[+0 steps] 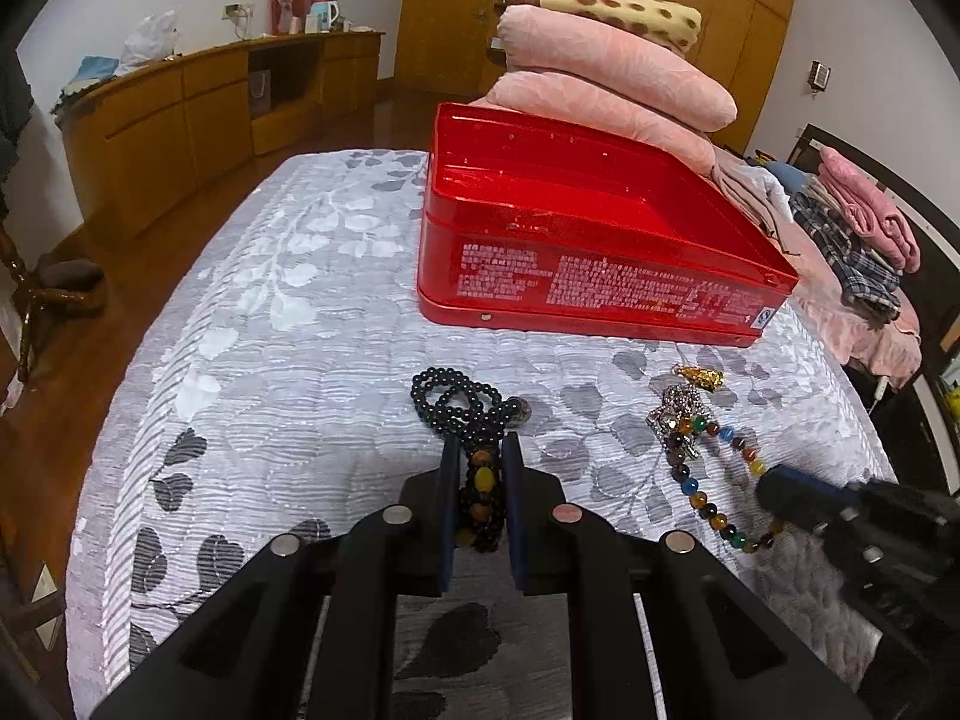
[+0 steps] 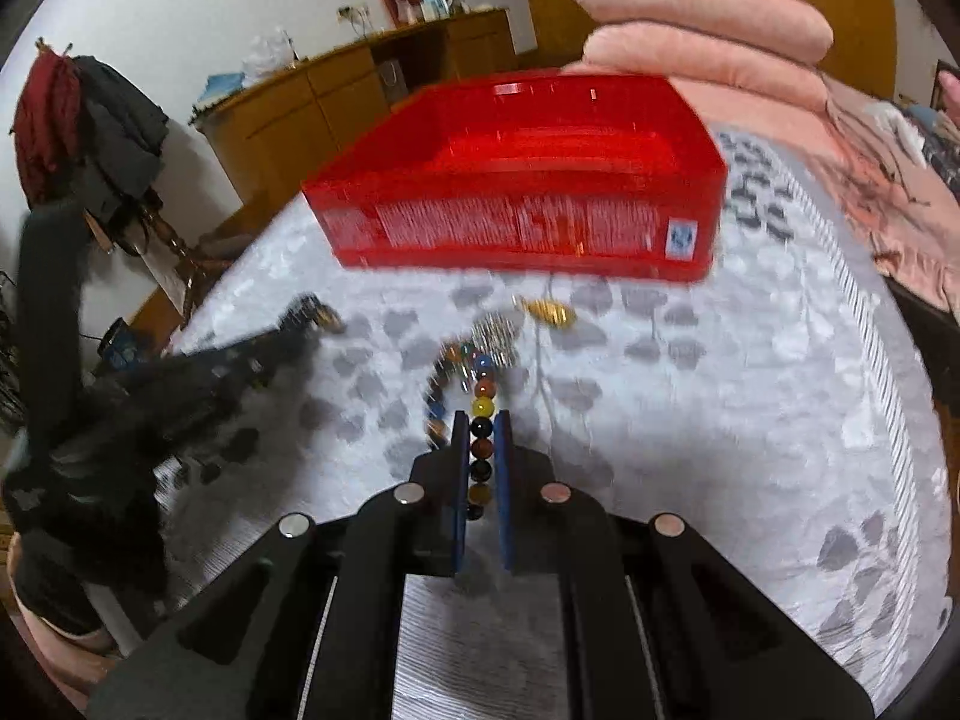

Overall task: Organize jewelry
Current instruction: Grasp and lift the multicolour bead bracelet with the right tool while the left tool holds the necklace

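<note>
Open red box (image 1: 600, 240), no jewelry visible inside

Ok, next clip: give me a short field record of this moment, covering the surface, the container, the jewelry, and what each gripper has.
surface: grey-white leaf-patterned bedspread
container: translucent red plastic box, open top, nothing visible inside
left gripper: shut on black bead strand with amber beads, the rest coiled on the bedspread
right gripper: shut on multicoloured round-bead bracelet
loose items: silver chain cluster, small gold pendant, both in front of the box
background: folded pink quilts behind the box
</note>
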`<state>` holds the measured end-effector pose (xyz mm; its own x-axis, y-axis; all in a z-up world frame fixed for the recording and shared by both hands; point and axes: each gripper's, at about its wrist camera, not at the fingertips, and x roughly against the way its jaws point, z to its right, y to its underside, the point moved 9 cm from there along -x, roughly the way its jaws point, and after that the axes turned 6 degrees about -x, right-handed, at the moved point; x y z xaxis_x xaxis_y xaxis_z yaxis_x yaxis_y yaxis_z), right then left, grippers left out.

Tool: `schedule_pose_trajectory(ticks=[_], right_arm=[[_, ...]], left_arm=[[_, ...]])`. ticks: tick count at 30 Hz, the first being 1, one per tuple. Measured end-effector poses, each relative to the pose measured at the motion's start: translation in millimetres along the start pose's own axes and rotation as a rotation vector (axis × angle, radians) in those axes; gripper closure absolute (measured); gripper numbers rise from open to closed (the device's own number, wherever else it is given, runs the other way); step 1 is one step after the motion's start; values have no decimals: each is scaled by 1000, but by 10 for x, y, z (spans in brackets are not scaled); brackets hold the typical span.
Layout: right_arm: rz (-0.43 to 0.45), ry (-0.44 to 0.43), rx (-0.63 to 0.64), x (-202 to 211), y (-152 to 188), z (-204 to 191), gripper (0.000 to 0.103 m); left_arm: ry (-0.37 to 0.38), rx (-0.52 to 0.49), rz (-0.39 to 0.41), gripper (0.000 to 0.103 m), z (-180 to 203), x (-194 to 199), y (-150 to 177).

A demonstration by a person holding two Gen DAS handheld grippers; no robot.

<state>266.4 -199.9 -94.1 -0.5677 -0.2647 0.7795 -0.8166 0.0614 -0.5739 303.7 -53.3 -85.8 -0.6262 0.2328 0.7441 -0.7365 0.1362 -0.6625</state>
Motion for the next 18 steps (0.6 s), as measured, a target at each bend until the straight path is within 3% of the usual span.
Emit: schedule_pose_trajectory(ticks=[9, 13, 18], right_arm=[[-34, 13, 11, -144, 61, 5, 87], [-19, 54, 53, -149, 46, 7, 96], [2, 53, 48, -67, 5, 20, 96]], left_arm=[[1, -3, -10, 89, 26, -20, 23], [3, -3, -12, 89, 29, -34, 22], [7, -8, 0, 89, 40, 10, 3]])
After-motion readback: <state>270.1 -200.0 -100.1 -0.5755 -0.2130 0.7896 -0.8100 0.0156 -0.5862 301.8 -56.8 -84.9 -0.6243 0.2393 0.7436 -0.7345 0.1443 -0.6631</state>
